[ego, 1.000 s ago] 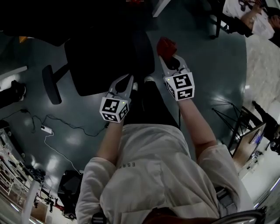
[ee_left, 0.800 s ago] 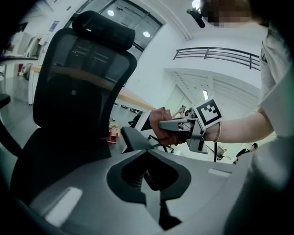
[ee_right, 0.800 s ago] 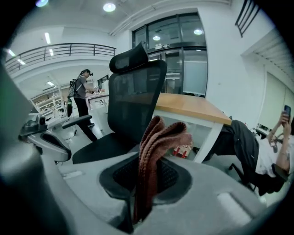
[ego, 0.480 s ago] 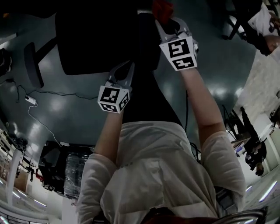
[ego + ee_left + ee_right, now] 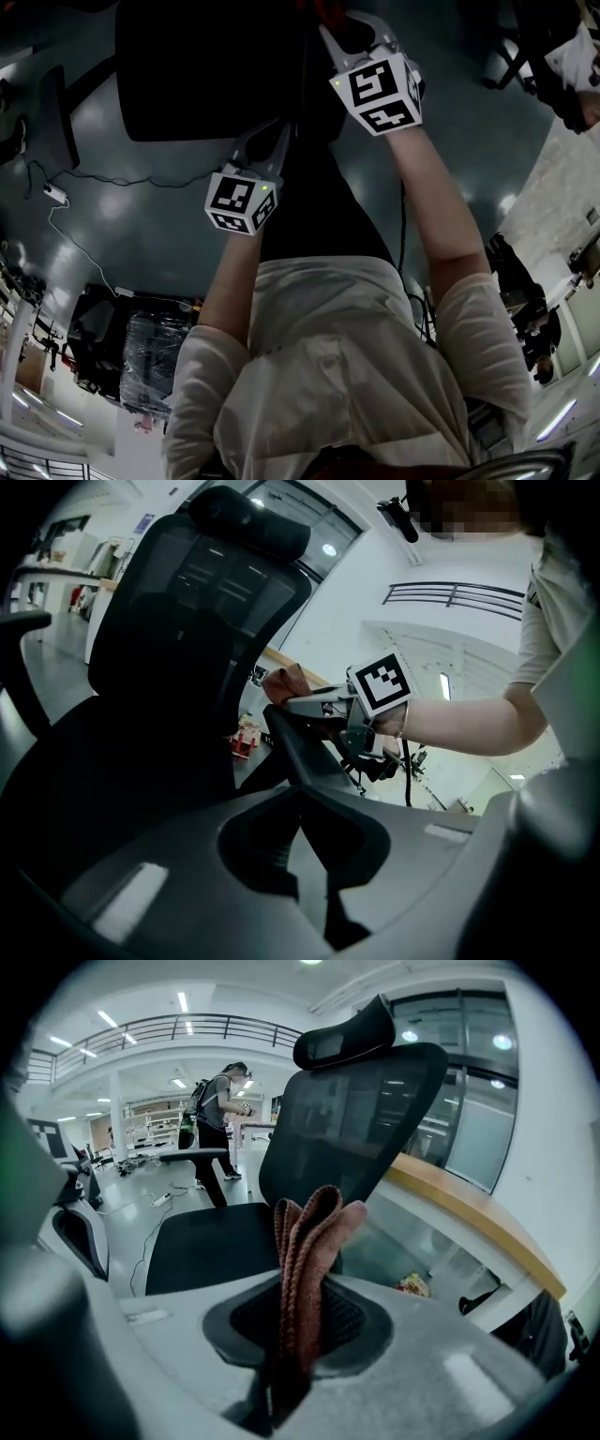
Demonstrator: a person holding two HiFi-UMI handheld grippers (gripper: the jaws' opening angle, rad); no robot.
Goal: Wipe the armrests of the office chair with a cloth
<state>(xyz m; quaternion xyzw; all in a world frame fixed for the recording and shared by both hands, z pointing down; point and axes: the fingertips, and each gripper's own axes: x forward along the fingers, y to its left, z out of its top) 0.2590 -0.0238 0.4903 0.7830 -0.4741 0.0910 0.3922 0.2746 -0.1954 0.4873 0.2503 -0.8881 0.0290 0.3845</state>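
A black office chair [image 5: 178, 639] stands in front of me, its seat [image 5: 206, 66] at the top of the head view. My right gripper [image 5: 342, 23] is shut on a folded red-brown cloth [image 5: 305, 1269], which sits over the chair's right armrest [image 5: 295, 752]. The cloth [image 5: 286, 682] shows at that armrest's far end in the left gripper view, with the right gripper [image 5: 309, 705] behind it. My left gripper [image 5: 279, 131] is lower on the same armrest, its jaws closed around the near end. The other armrest [image 5: 52, 117] stands free at the left.
A power strip [image 5: 52, 194] with a cable lies on the grey floor left of the chair. A wrapped bundle [image 5: 155, 361] sits at the lower left. A wood-topped ledge [image 5: 469, 1213] runs behind the chair. A person [image 5: 220, 1101] stands far off in the hall.
The right gripper has pushed the cloth farther along the armrest, up and away from me. The left gripper has kept its place on the armrest. The head view has tilted nearer to my body.
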